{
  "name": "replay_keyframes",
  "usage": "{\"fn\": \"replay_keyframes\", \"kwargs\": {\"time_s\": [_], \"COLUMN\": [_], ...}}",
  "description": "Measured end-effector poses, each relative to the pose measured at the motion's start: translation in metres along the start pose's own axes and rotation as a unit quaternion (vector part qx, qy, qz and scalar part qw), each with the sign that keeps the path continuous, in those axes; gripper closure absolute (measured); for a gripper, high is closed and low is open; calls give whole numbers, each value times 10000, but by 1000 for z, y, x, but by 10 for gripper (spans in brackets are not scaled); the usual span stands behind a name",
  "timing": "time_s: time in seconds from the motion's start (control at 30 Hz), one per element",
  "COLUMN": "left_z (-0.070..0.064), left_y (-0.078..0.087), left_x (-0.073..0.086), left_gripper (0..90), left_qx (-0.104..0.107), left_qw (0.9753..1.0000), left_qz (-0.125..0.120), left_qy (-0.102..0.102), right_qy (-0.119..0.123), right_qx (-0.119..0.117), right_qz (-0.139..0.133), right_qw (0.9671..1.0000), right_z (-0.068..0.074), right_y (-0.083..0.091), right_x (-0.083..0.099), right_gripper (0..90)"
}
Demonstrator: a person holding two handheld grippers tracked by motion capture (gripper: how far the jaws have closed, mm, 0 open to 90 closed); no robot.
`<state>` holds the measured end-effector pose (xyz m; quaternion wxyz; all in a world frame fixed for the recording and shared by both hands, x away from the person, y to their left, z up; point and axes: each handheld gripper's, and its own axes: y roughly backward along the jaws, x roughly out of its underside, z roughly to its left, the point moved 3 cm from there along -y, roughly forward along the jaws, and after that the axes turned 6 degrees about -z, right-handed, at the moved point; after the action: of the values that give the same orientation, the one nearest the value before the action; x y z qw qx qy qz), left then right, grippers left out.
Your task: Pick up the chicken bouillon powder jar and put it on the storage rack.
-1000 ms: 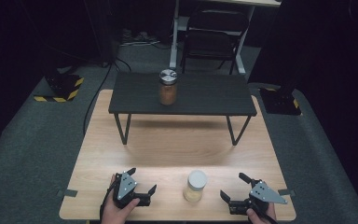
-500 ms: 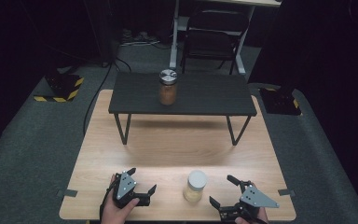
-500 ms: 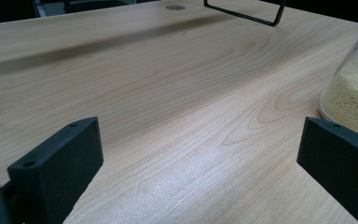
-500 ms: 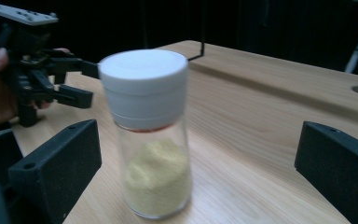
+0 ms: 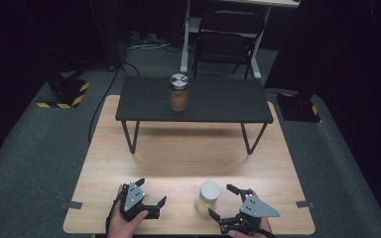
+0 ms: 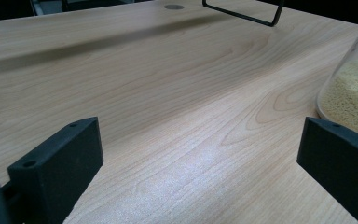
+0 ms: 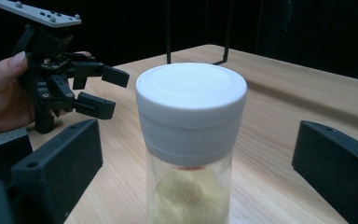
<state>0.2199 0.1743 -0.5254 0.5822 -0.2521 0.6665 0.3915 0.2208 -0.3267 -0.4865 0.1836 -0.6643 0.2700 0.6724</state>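
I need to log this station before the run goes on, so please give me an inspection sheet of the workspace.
Surface: light wooden table, a small dark raised table at its far end.
Job's things: white-lidded jar of pale grains, upright near the front edge; metal-lidded jar of brown contents on the raised table.
Clutter: nothing seen.
Grippers: left gripper open, beside the jar; right gripper open, jaws either side of the white-lidded jar, not touching.
Cables: black cable on the floor.
Surroundings: grey carpet, folding chair, hazard-striped bases.

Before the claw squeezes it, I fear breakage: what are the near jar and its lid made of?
The jar looks like clear glass or hard plastic: see-through, with yellowish grains inside. Its lid looks like matte white plastic, smooth and opaque.
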Motion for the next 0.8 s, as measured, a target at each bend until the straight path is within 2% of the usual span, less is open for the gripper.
{"fn": "replay_keyframes", "kwargs": {"time_s": [0.13, 0.27, 0.37, 0.57, 0.67, 0.73, 0.8], "left_z": [0, 0, 0, 0, 1, 1, 1], "left_y": [0, 1, 0, 0, 1, 1, 1], "left_x": [0, 1, 0, 0, 0, 0, 0], "left_gripper": [4, 4, 4, 4, 4, 4, 4], "left_qx": [-2, 8, 12, 12, 21, 13, 16], "left_qw": [10000, 10000, 10000, 10000, 10000, 10000, 10000], "left_qz": [-11, -18, -2, -10, -9, 2, -10], "left_qy": [14, 17, 21, 20, 31, 40, 40], "right_qy": [31, -50, -6, 55, 1, -84, -112], "right_qx": [-50, -87, -100, -52, -77, 28, 31], "right_qz": [80, 101, 115, 3, -32, -85, -81], "right_qw": [10000, 9999, 9999, 10000, 10000, 9999, 9999], "right_z": [-3, -5, -5, -1, 1, 4, 4], "right_y": [-13, -18, -20, -26, -28, -28, -28], "right_x": [2, 5, 6, 7, 7, 9, 9], "right_gripper": [91, 125, 161, 249, 298, 334, 337]}}
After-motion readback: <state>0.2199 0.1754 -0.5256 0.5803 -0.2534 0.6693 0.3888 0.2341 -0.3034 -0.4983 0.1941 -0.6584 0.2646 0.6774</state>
